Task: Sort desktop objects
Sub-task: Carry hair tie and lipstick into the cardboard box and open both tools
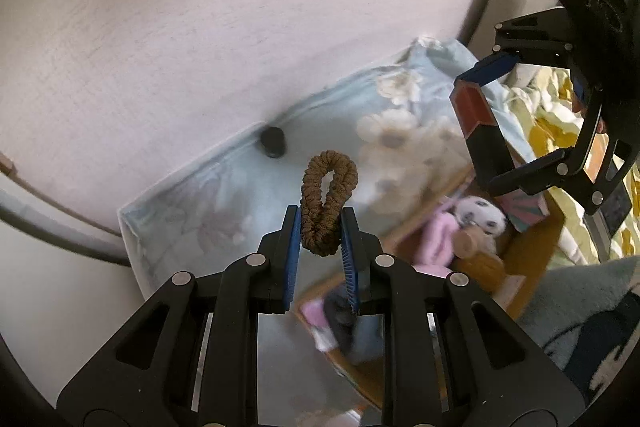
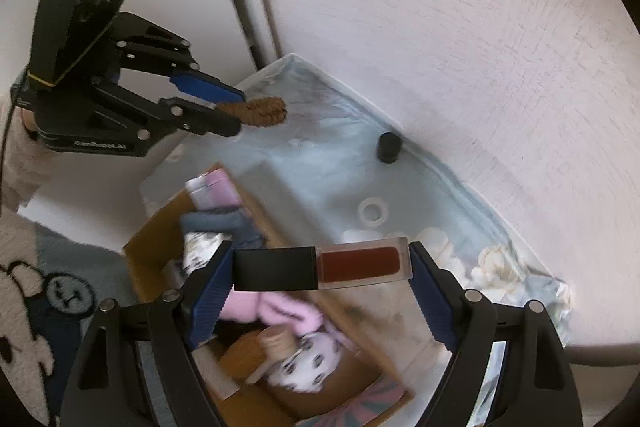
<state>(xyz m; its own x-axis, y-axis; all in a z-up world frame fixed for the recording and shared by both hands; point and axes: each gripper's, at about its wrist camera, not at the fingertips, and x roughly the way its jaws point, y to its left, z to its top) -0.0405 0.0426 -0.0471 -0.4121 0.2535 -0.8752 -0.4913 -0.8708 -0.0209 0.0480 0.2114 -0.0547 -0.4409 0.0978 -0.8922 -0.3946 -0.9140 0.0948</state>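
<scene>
My left gripper (image 1: 320, 227) is shut on a brown hair scrunchie (image 1: 328, 199) and holds it in the air above the floral cloth (image 1: 224, 195); the scrunchie also shows in the right wrist view (image 2: 266, 111). My right gripper (image 2: 320, 263) is shut on a lip gloss tube (image 2: 322, 267) with a black cap and red body, held crosswise above the cardboard box (image 2: 148, 255). In the left wrist view the tube (image 1: 478, 123) hangs over the box (image 1: 532, 255) at the right. A small black cap (image 1: 273, 142) lies on the cloth near the wall, and it shows in the right wrist view (image 2: 389, 147).
The box holds a pink plush doll (image 2: 296, 347), a wooden-handled brush (image 2: 260, 347), a grey item (image 2: 224, 223) and a pink-white tube (image 2: 214, 193). A white ring (image 2: 373, 211) lies on the cloth. A pale wall (image 1: 200, 7) stands behind. Yellow floral bedding (image 1: 560, 115) lies at the right.
</scene>
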